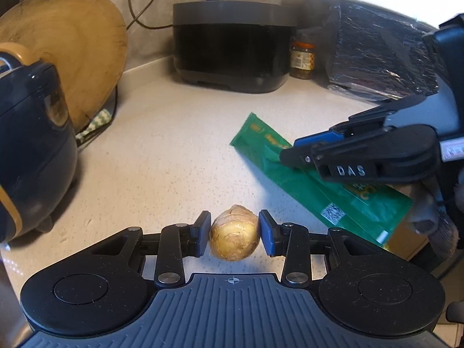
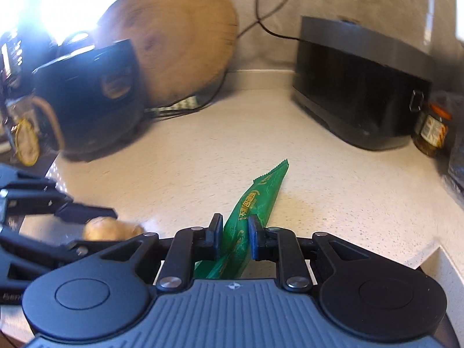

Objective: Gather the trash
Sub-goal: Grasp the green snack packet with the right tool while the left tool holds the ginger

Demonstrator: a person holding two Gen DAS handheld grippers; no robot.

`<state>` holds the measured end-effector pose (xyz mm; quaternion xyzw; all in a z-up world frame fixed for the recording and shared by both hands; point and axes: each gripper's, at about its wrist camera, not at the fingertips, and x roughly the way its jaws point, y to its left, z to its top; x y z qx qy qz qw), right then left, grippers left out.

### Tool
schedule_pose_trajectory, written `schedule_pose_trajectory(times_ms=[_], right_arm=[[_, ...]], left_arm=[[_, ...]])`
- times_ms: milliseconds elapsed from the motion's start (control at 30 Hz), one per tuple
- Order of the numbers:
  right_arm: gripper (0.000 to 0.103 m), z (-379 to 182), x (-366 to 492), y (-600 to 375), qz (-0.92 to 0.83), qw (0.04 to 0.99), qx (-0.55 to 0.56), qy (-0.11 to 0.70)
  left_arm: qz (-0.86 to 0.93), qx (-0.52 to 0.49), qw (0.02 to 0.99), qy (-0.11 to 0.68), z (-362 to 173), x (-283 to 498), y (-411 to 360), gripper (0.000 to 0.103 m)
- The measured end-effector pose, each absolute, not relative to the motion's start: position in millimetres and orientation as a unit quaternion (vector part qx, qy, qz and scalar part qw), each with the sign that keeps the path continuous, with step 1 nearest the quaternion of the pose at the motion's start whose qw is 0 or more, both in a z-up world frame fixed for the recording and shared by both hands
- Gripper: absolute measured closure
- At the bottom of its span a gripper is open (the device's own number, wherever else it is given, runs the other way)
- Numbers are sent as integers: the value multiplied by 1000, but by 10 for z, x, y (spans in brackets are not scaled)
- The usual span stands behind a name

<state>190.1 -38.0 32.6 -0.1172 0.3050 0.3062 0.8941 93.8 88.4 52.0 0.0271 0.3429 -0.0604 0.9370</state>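
A tan, knobbly piece of ginger (image 1: 234, 237) sits between the pads of my left gripper (image 1: 235, 236), which is shut on it just above the pale counter. It also shows in the right wrist view (image 2: 111, 229). A long green snack wrapper (image 1: 313, 179) lies over the counter's right edge. My right gripper (image 2: 235, 236) is shut on the wrapper (image 2: 255, 203), which runs forward between its pads. The right gripper also shows in the left wrist view (image 1: 293, 150), over the wrapper.
A dark blue rice cooker (image 1: 32, 150) stands at the left with a round wooden board (image 1: 69, 52) behind it. A black appliance (image 1: 232, 46), a small jar (image 1: 302, 59) and a foil-wrapped block (image 1: 380, 55) stand at the back. The counter edge (image 2: 435, 261) drops off at right.
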Motion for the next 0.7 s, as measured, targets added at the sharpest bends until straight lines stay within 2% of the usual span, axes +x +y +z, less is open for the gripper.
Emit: schedule_pose_trajectory(times_ms=[67,200,233,433,667,700], right_arm=[[79,312,1901,-370,307,892,-124,307],[43,273,1932,-351,293,896,-122,309],[40,269,1953,-343,288,898,-118,309],[36,154,2203,-230,247,902,-103,338],[36,-54,2407,-278,238,890,-54,384],[39,-55,2397,-281,240,891,-55,382]], left_arm=[[-60,27,937,343,521,920,899,62],[-59,27,937,342,527,880,910,62],[-59,27,937,342,525,867,913,62],[-56,26,937,344,523,832,937,62],[-53,20,936,346,507,812,983,62],[-53,20,936,347,500,815,990,62]])
